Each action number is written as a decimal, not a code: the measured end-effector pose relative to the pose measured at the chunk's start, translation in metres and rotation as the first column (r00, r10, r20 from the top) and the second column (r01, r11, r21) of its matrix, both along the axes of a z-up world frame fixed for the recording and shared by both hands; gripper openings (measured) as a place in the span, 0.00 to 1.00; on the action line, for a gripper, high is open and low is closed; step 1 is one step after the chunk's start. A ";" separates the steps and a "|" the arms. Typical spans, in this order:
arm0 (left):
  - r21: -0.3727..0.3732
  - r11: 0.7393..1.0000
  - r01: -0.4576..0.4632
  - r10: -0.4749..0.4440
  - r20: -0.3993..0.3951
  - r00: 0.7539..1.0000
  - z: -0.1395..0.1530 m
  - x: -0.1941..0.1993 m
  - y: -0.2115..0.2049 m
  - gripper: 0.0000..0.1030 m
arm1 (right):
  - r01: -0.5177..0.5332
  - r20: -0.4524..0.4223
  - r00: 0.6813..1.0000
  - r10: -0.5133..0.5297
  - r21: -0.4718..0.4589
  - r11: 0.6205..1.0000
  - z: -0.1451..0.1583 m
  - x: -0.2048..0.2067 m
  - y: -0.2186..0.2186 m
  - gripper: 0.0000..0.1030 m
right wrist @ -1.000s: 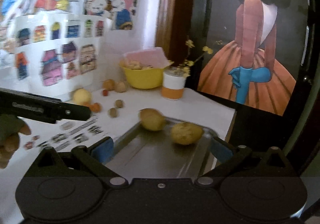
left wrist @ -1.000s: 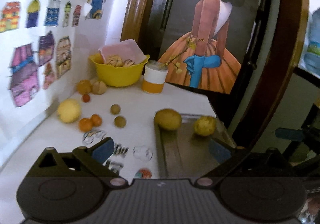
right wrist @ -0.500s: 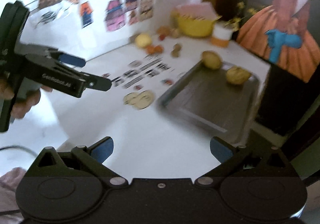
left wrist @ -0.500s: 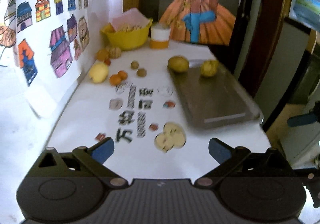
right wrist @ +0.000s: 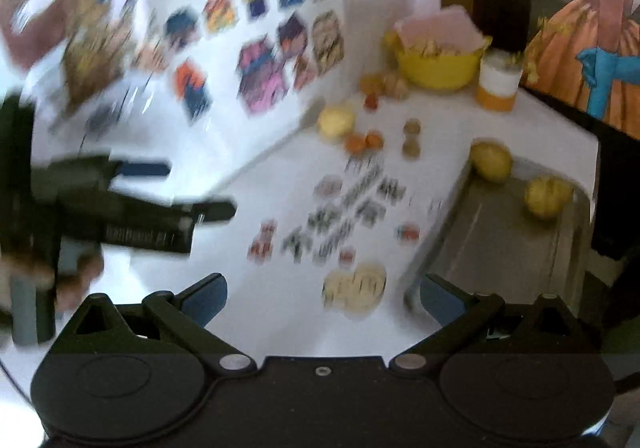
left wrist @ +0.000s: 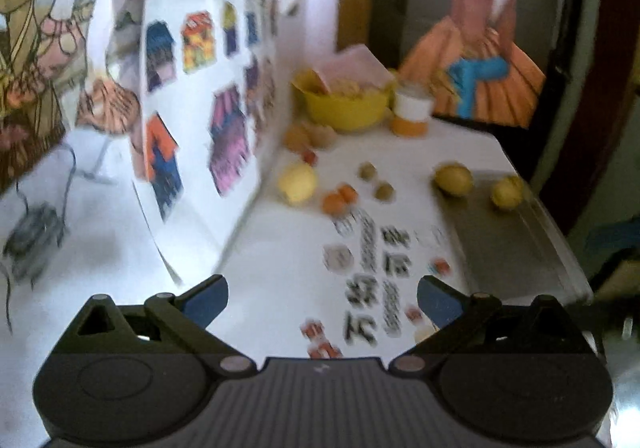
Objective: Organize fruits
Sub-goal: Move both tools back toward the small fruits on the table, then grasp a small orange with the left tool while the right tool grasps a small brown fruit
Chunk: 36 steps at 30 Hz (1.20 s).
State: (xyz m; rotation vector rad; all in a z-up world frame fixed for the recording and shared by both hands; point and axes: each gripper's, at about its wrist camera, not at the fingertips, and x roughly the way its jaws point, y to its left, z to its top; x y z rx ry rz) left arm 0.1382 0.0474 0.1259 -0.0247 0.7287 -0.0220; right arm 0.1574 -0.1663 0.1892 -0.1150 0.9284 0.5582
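Observation:
Both views are blurred by motion. A metal tray (left wrist: 516, 248) (right wrist: 504, 248) lies at the table's right side with two yellow-green fruits (left wrist: 453, 179) (right wrist: 491, 161) at its far end. Loose on the white table are a yellow round fruit (left wrist: 298, 183) (right wrist: 337, 121), small orange fruits (left wrist: 339, 199) (right wrist: 363, 141) and two small brown fruits (left wrist: 376, 180) (right wrist: 412, 136). My left gripper (left wrist: 322, 300) is open and holds nothing, well back from the fruits. My right gripper (right wrist: 322, 298) is open too, near the table's front. The left gripper (right wrist: 160, 188) also shows in the right wrist view, held by a hand.
A yellow bowl (left wrist: 346, 104) (right wrist: 438, 62) and a white-and-orange cup (left wrist: 412, 110) (right wrist: 498, 86) stand at the back. More fruits (left wrist: 308, 134) lie beside the bowl. A white board with house pictures (left wrist: 208, 120) stands along the left. Printed stickers (left wrist: 372, 264) cover the table's middle.
Both grippers have pulled back and swung left over the last second; the fruits and tray now look farther away. Both stay open. No fruit has moved.

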 end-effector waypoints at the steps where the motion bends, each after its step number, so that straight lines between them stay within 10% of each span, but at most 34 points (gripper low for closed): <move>1: 0.001 1.000 -0.011 0.011 0.017 1.000 -0.001 0.006 0.002 0.99 | 0.016 0.020 1.000 -0.016 0.001 1.000 0.003 0.014 0.002 0.99; 13: -0.117 0.993 0.003 0.006 0.078 0.997 -0.065 0.111 0.003 0.99 | 0.075 0.008 0.997 -0.077 0.123 0.990 -0.055 0.162 0.018 0.99; 28: -0.060 0.996 0.058 -0.055 0.056 0.997 -0.122 0.173 -0.013 0.98 | -0.054 0.006 0.999 0.054 0.062 0.997 -0.158 0.230 0.019 0.90; 36: -0.058 0.995 0.083 -0.080 0.055 0.995 -0.132 0.186 -0.017 0.79 | -0.051 0.011 0.999 0.051 0.037 0.998 -0.177 0.244 0.023 0.75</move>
